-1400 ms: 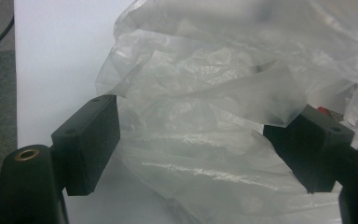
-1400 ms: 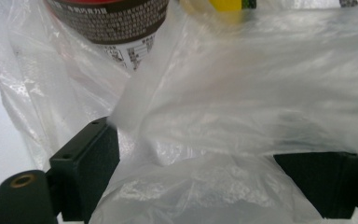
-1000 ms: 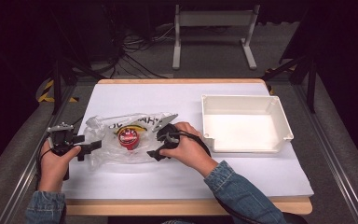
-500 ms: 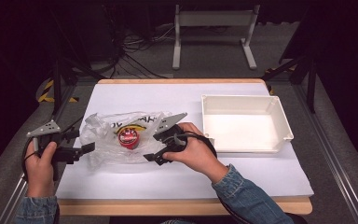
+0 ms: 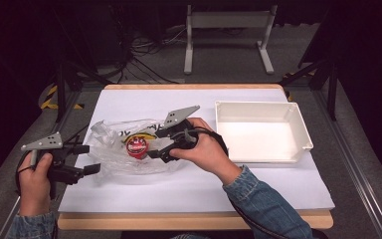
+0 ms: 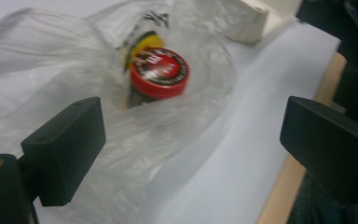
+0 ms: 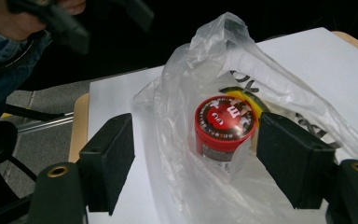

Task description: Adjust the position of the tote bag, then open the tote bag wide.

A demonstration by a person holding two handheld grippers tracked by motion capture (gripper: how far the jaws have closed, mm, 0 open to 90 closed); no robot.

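Note:
A clear plastic bag lies crumpled on the white-covered table. Inside it stands a small jar with a red lid, a yellow label behind it. My left gripper is raised at the bag's left end, open, and nothing lies between its jaws but loose plastic below them. My right gripper is at the bag's right side. Its jaws have just been closing and still stand apart. The bagged jar sits between them, close to the right-hand jaw, not pinched.
An empty white tray sits on the right half of the table, just past the right hand. A metal stand and cables are on the floor beyond the far edge. The wooden table edge runs along the front.
Both hands have risen. The left gripper has drawn back to the left, off the bag's end. The right gripper's jaws have narrowed around the jar.

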